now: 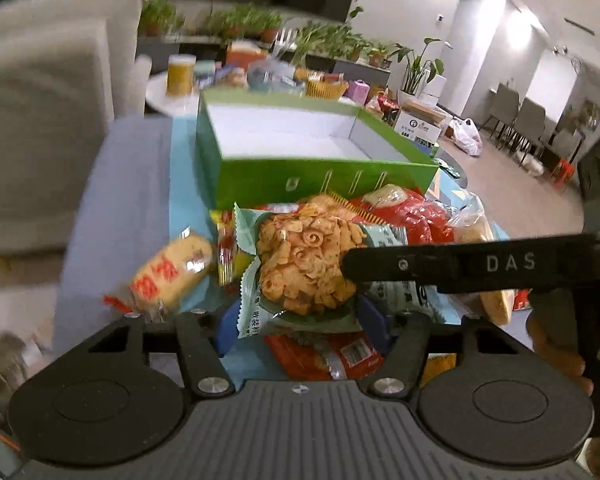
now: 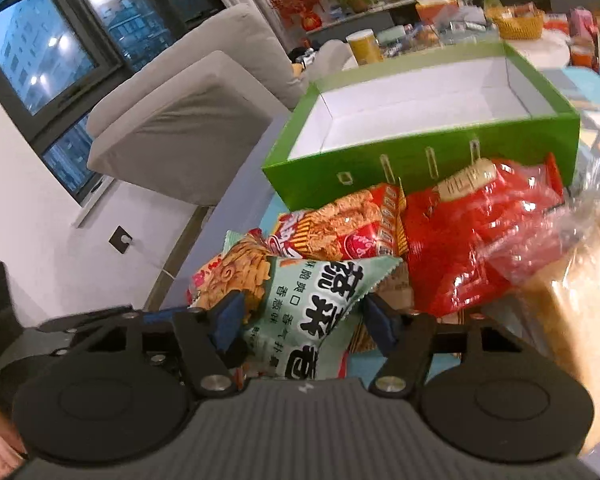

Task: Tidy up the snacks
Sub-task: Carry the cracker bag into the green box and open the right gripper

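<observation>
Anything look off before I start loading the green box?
Both grippers, left and right, hold the same pale green snack bag, which looks crumpled between them. The green box is empty; no spills or tears visible.

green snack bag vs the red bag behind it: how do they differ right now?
The green snack bag is pale green with a picture of curly crisps; the red bag is glossy red and looks larger. The green snack bag sits between the right gripper's pads, pressed; the red bag lies loose, nearer the green box. Both are sealed packets outside the empty box.
</observation>
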